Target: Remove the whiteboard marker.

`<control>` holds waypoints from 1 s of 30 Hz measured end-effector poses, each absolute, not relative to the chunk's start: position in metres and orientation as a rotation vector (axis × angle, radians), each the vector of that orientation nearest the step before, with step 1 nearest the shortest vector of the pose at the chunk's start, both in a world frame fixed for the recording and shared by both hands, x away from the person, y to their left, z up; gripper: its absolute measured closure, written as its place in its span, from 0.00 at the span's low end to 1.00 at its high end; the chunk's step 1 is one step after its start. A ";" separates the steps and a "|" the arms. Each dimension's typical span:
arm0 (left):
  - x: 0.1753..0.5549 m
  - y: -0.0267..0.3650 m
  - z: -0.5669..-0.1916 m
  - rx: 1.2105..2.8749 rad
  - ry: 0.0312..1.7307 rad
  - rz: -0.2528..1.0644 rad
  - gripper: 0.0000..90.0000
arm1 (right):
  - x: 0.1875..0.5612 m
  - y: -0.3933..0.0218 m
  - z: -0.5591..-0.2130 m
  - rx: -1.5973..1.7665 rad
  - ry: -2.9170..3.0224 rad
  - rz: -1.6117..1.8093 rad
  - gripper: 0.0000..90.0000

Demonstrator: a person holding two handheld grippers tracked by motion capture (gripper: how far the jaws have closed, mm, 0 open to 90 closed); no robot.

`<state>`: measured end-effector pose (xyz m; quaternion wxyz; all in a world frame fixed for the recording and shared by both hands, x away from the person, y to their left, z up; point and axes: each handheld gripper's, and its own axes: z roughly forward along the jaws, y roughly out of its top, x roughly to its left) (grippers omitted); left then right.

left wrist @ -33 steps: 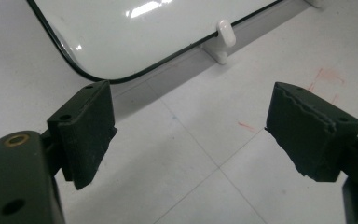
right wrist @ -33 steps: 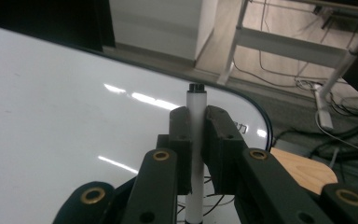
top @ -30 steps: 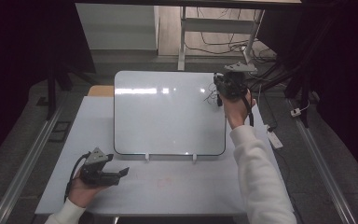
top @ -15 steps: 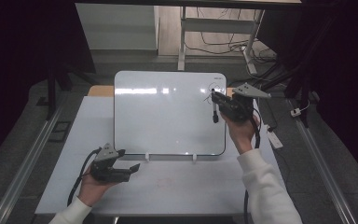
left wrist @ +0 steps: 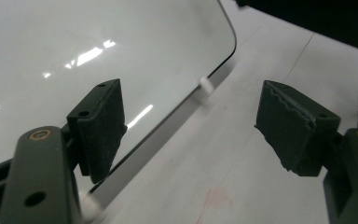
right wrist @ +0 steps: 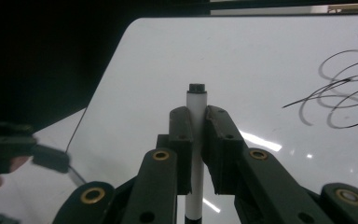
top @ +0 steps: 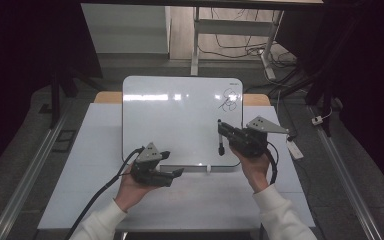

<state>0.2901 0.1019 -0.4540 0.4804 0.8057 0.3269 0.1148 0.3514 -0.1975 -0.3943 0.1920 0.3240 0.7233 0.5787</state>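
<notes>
Fingers of the right gripper pinch a white marker upright between their pads, its dark end poking out above the fingertips while the barrel runs down between them, over the whiteboard. A black scribble lies on the board well beyond that marker end. Spread wide with nothing between them, the left gripper's jaws have just been closing a little, straddling the whiteboard's near edge and the white table.
</notes>
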 end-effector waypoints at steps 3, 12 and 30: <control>0.294 0.094 -0.451 1.949 0.789 0.266 0.29 | 0.345 -0.194 -0.400 0.903 2.048 1.647 0.89; 0.302 0.070 -0.457 1.934 0.748 0.210 0.35 | 0.333 -0.175 -0.417 0.884 2.079 1.729 0.89; 0.311 0.054 -0.471 2.061 0.682 0.175 0.87 | 0.316 -0.159 -0.426 0.816 2.117 1.824 0.86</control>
